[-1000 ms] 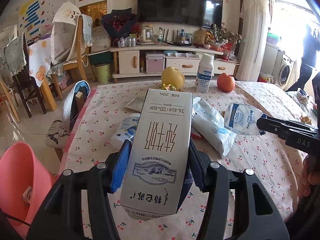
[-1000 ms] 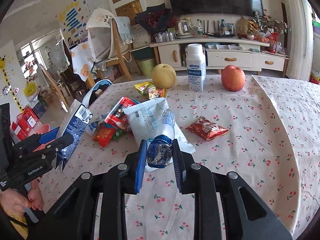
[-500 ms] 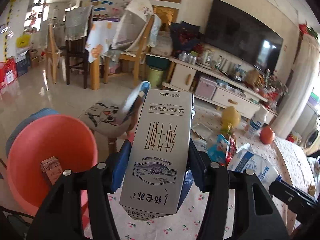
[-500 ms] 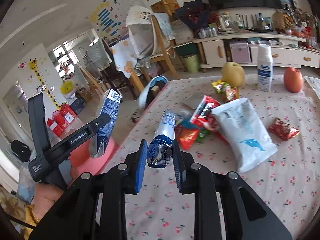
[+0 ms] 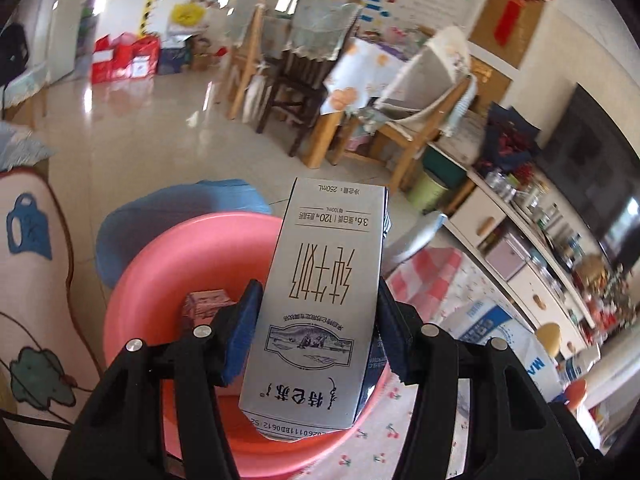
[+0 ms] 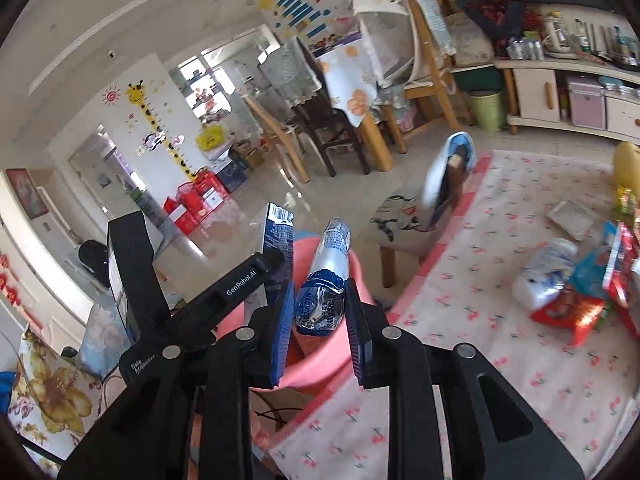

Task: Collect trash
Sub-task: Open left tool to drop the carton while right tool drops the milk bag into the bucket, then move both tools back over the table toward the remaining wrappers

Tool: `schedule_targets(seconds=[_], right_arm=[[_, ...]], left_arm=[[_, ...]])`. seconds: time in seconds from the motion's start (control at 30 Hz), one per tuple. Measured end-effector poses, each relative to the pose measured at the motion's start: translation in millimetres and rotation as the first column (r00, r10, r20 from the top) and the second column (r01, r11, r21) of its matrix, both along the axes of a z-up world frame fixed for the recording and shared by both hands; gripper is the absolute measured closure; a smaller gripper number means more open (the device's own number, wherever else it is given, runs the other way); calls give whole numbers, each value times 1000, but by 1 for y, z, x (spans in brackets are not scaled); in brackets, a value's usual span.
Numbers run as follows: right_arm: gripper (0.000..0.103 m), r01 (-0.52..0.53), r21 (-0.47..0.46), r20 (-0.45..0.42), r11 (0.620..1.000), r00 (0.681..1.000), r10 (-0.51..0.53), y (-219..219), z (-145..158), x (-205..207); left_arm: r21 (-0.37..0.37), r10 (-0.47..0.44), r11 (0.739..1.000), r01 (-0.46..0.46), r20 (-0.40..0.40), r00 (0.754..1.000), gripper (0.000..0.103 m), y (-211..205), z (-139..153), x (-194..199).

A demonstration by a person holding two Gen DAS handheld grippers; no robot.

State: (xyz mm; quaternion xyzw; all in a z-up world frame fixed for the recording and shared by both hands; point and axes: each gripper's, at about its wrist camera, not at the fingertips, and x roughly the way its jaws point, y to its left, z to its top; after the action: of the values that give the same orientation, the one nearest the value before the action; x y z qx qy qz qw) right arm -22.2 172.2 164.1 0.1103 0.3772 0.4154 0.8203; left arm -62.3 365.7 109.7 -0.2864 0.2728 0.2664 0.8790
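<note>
— So, what has the left tool [image 5: 316, 332] got hold of?

— A grey milk carton [image 5: 320, 300], printed upside down as the left wrist camera sees it. The blue pads [image 5: 244, 332] press on both of its sides, so the jaws stand partly apart, clamped on it. The carton hangs over a pink plastic basin [image 5: 168, 256] that sits on the floor beside the worktop [image 5: 384, 440].

— Anything in the basin?

— One small pink carton [image 5: 206, 304] lies inside it, near the left finger. A blue stool or bucket [image 5: 160, 216] stands just behind the basin; I cannot tell which.

— And the right tool [image 6: 318, 324]?

— Its jaws are narrow, closed on a crushed blue-and-silver wrapper [image 6: 324, 280], a soft tube of packaging that sticks out forward between the pads. It too is held above the pink basin [image 6: 320, 364], at the edge of the worktop [image 6: 460, 340]. In that view the left tool [image 6: 240, 284] shows at the left with the milk carton [image 6: 276, 236] edge-on, close beside the wrapper.

— What is left on the worktop?

— On the cherry-print cloth, well to the right: a clear crumpled bag [image 6: 548, 272], red snack packets [image 6: 568, 312] and a flat grey packet [image 6: 572, 220]. The left wrist view shows a large white-and-blue bag [image 5: 500, 332] near the worktop's edge, blurred.
</note>
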Motion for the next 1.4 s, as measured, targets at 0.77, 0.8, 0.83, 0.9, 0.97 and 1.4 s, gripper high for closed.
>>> schedule_targets(seconds=[0.77,0.8,0.83,0.9,0.97,1.4], right_arm=[[22,131,-194,32,972,991,-128,-3,-43,-11],[21,147,-214,53,966,989,-139,-9,-42,-15],[18,158,-228,71,961,987,-146,-15,-42,-16],[15,181,-258,111,949,981,-157,-27,-39,-21],[14,204,-298,155,933,974,-164,-38,-38,-27],[10,344,-386,317,856,921,-227,-120,-34,-42]], left_arm=[[-22,62,998,-63,-35,997,24,25,-20,5],[10,57,998,-57,-1,998,23,20,-15,3],[43,52,998,-53,29,998,22,15,-11,2],[89,29,995,-36,79,996,20,4,-5,0],[111,-8,994,-5,119,993,18,-4,-1,2],[217,-181,967,129,238,954,14,-60,15,11]])
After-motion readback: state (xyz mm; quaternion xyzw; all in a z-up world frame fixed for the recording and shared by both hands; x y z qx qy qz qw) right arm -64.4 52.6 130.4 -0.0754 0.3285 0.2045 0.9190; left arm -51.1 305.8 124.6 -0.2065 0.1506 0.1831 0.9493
